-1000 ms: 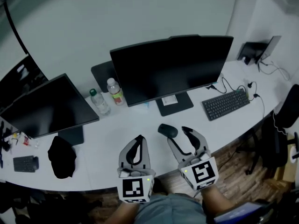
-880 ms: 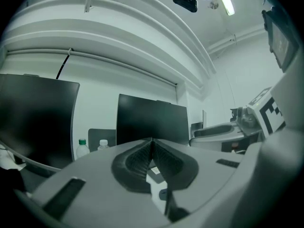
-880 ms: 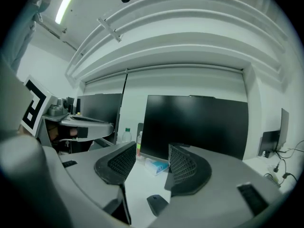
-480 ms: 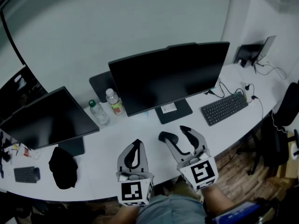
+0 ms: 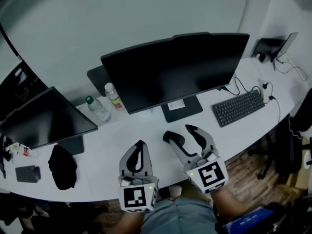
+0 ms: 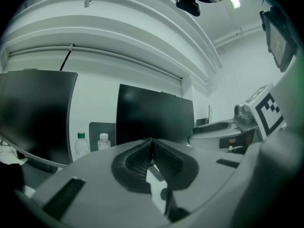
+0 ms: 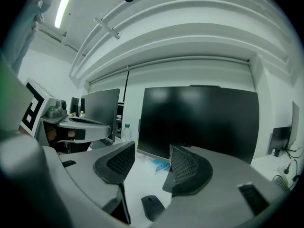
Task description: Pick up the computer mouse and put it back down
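Note:
The black computer mouse lies on the white desk in front of the big monitor's stand. My right gripper reaches over it, jaws opening. The mouse sits low between the two jaws on the desk, and neither pad presses on it. In the right gripper view the right gripper shows a clear gap. My left gripper hovers to the left of the mouse, apart from it. Its pads meet with nothing between them in the left gripper view, where the left gripper points at the monitors.
A large dark monitor stands behind the mouse, a second monitor at the left. Two water bottles stand between them. A keyboard lies at the right, a black bundle and a small keypad at the left.
Both grippers have crept a little forward over the desk. The right jaws stand slightly wider around the mouse, which still lies on the desk.

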Tool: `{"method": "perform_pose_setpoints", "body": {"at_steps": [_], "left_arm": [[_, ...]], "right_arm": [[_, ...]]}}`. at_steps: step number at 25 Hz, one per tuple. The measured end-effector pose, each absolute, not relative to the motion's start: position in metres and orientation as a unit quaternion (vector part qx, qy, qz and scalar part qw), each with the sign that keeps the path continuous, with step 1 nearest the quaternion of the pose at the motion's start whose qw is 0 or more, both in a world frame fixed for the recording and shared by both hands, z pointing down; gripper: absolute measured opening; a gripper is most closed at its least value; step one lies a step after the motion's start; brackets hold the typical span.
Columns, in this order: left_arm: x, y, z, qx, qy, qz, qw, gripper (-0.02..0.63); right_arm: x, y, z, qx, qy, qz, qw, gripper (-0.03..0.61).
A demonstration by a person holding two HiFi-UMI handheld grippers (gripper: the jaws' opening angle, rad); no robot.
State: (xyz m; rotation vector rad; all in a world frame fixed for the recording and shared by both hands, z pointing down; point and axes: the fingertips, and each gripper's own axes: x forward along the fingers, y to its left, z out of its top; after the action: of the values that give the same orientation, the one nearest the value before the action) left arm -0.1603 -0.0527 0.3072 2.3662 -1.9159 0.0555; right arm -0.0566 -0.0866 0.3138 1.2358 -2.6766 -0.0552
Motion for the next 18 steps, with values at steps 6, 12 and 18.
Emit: {"method": "perform_pose_setpoints", "body": {"at_steps": [6, 12, 18], "left_arm": [[-0.157, -0.066, 0.327, 0.753, -0.652, 0.042, 0.077, 0.008], [-0.157, -0.073, 0.356, 0.726, -0.675, 0.065, 0.111, 0.008], [-0.164, -0.072, 0.392, 0.694, -0.698, 0.09, 0.152, 0.008]], "right_arm": [[-0.061, -0.107, 0.343, 0.377, -0.915, -0.019, 0.138, 0.246], [-0.068, -0.123, 0.386, 0.333, -0.928, 0.014, 0.168, 0.264], [-0.072, -0.132, 0.441, 0.291, -0.931, 0.055, 0.215, 0.29]]}}
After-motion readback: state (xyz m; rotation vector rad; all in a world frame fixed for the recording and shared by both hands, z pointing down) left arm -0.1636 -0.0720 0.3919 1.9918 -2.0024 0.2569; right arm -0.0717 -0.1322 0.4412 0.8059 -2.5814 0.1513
